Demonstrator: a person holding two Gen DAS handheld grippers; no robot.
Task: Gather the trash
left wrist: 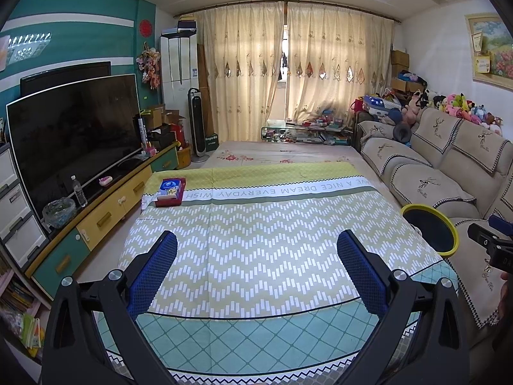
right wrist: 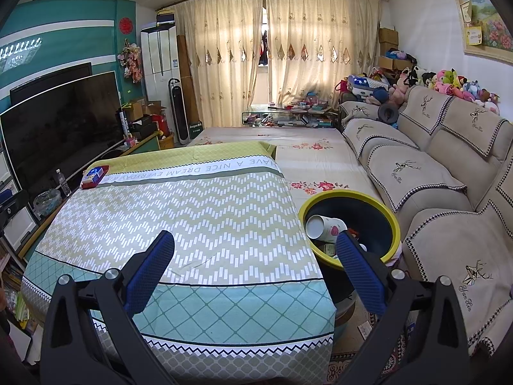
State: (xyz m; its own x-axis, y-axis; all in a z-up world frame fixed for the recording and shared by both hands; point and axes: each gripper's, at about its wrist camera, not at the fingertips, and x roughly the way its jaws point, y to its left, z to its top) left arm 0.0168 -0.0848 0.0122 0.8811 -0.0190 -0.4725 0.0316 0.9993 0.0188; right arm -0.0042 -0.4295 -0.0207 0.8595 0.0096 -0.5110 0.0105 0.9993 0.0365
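A dark bin with a yellow rim (right wrist: 349, 224) stands on the floor between the cloth-covered table (right wrist: 192, 218) and the sofa; it also shows in the left wrist view (left wrist: 429, 229). A white paper cup with a pink mark (right wrist: 323, 227) lies inside it with other scraps. My right gripper (right wrist: 255, 245) is open and empty, its right finger over the bin's near rim. My left gripper (left wrist: 256, 247) is open and empty above the table (left wrist: 256, 224). A red tray with a blue tissue pack (left wrist: 170, 191) sits at the table's far left corner, also in the right wrist view (right wrist: 94, 176).
A beige sofa (right wrist: 449, 199) runs along the right. A TV (left wrist: 73, 138) on a low cabinet (left wrist: 109, 211) with a water bottle (left wrist: 78, 191) runs along the left. A flowered sheet (left wrist: 282, 154) lies beyond the table. The right gripper's body (left wrist: 490, 240) shows at the right edge.
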